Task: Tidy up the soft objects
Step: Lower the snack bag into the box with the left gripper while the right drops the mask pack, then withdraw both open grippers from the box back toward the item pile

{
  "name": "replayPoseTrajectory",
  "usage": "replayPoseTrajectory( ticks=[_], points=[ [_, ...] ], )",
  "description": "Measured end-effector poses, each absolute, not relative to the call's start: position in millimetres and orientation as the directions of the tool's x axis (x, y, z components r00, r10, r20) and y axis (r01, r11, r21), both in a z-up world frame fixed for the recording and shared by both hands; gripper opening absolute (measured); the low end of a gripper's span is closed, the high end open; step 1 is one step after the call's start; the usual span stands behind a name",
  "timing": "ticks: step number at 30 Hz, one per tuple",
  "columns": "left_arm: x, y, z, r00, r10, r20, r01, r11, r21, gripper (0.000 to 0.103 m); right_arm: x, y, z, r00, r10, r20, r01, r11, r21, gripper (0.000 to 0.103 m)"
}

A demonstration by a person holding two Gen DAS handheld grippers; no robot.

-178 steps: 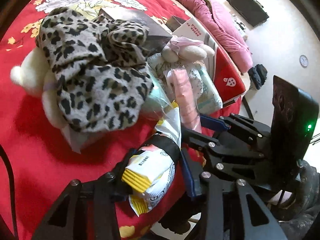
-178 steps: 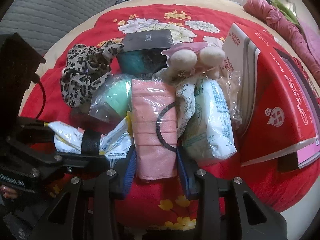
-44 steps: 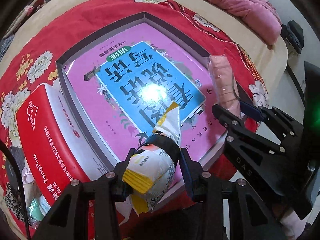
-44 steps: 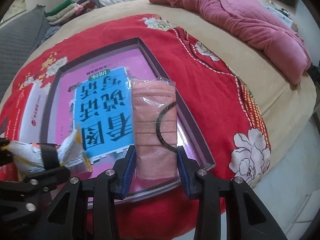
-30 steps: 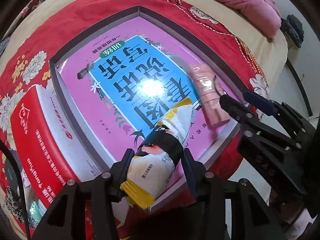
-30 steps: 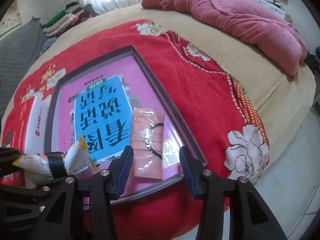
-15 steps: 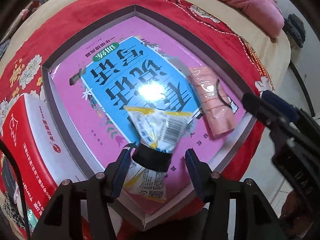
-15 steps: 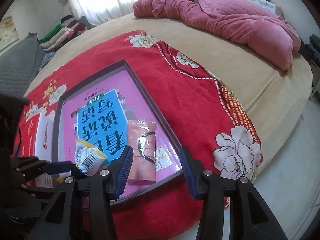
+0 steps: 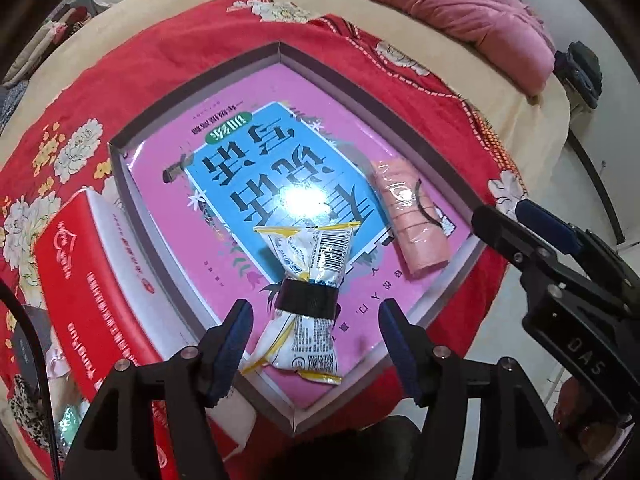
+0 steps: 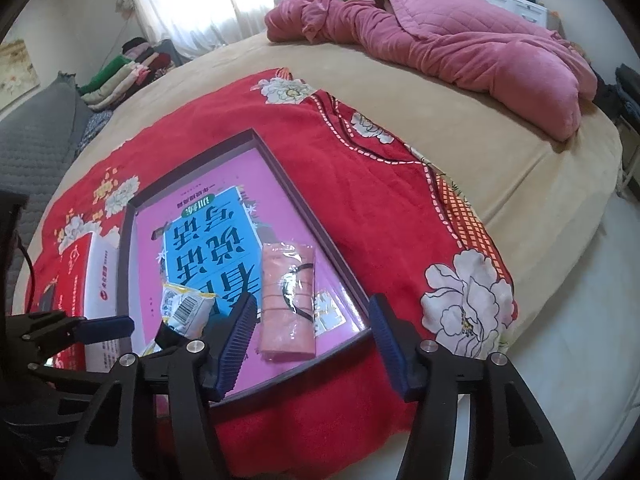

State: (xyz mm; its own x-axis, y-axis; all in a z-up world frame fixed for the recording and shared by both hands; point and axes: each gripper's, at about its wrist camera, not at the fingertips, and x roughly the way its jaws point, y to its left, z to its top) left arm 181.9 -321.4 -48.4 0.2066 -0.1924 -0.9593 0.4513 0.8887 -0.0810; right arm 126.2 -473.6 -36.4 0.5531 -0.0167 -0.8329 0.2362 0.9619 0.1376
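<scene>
Yellow-and-white snack packet [image 9: 306,280]: formerly clamped in left gripper [image 9: 314,338]; now lying free in the shallow box [image 9: 280,50], on the pink book cover.
Pink wrapped roll [image 10: 288,304]: formerly clamped in right gripper [image 10: 310,338]; now lying in the box beside the packet.
Both grippers: fingers have just been opening, touching neither item; lifted clear.

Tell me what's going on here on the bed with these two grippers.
A person is sorting soft items into a shallow box lined with a pink and blue book. The left hand-held gripper has just been opening and the white and yellow packet lies loose between its pads. The right hand-held gripper has also just been opening; the wrapped pink cloth lies flat in the box beside the packet. Neither item is gripped now.
</scene>
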Motion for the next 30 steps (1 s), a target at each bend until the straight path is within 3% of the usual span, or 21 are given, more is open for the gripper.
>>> replayPoseTrajectory(
  ticks=[4,7,10,30],
  points=[
    [170,-317,-33,0.257,-0.2,-0.945,0.443,0.894,-0.069,0.067,123,-472,-31,0.56,-0.021,-0.828,0.235,0.963,0.135,0.062],
    [160,-307,-20,0.294,-0.215,-0.931,0.43,0.9,-0.072,0.075,118,-468,-24,0.572,-0.029,-0.819,0.236,0.963,0.131,0.07],
    [153,-299,-13,0.313,-0.216,-0.925,0.422,0.904,-0.068,0.08,115,-463,-18,0.582,-0.033,-0.813,0.229,0.965,0.125,0.071],
    [121,-257,36,0.459,-0.181,-0.87,0.358,0.934,-0.006,0.081,92,-422,24,0.643,-0.068,-0.763,0.195,0.978,0.076,0.075]
  ],
)
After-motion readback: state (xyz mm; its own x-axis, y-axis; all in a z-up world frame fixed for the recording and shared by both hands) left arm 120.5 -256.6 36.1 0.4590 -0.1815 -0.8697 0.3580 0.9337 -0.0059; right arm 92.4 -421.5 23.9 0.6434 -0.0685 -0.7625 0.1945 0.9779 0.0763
